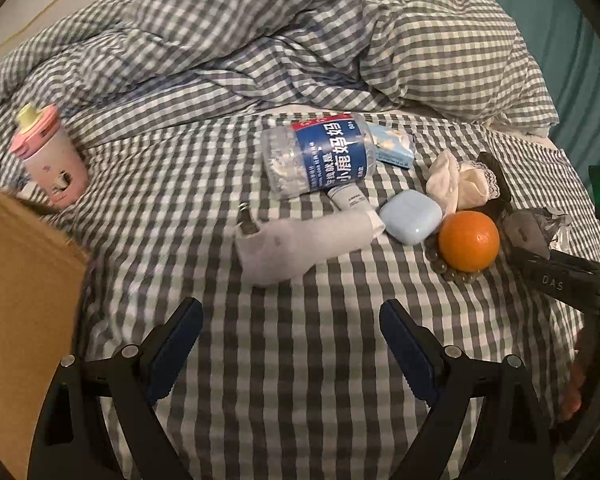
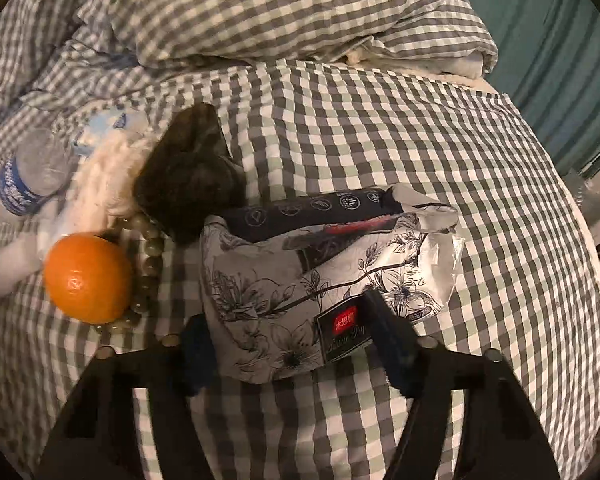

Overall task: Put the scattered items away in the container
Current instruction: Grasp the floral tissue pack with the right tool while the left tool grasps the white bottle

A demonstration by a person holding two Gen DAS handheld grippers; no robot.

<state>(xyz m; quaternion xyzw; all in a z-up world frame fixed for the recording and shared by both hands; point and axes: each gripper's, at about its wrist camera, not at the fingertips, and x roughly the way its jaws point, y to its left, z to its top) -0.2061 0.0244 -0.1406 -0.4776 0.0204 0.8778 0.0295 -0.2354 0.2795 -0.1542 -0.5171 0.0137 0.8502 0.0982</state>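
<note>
My right gripper (image 2: 290, 344) clamps the floral tissue pack (image 2: 320, 292) for boxing; my left gripper (image 1: 290, 340) hangs wide, empty, above the sock (image 1: 304, 240).

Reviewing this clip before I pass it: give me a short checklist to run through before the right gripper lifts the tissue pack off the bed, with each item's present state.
1. Tissue pack between the right gripper's fingers: ok, one finger on each side of its near end.
2. Pads pressing firmly on the pack: cannot tell; the pack looks pinched, but the frame is blurred.
3. Orange clear of the grip: ok, it lies apart, to the left.
4. Bead bracelet free of the pack: ok, it curls by the orange.
5. Left gripper free: ok, open over bare sheet.
6. Cardboard box within view: ok, at the left edge; its inside is not visible.
</note>
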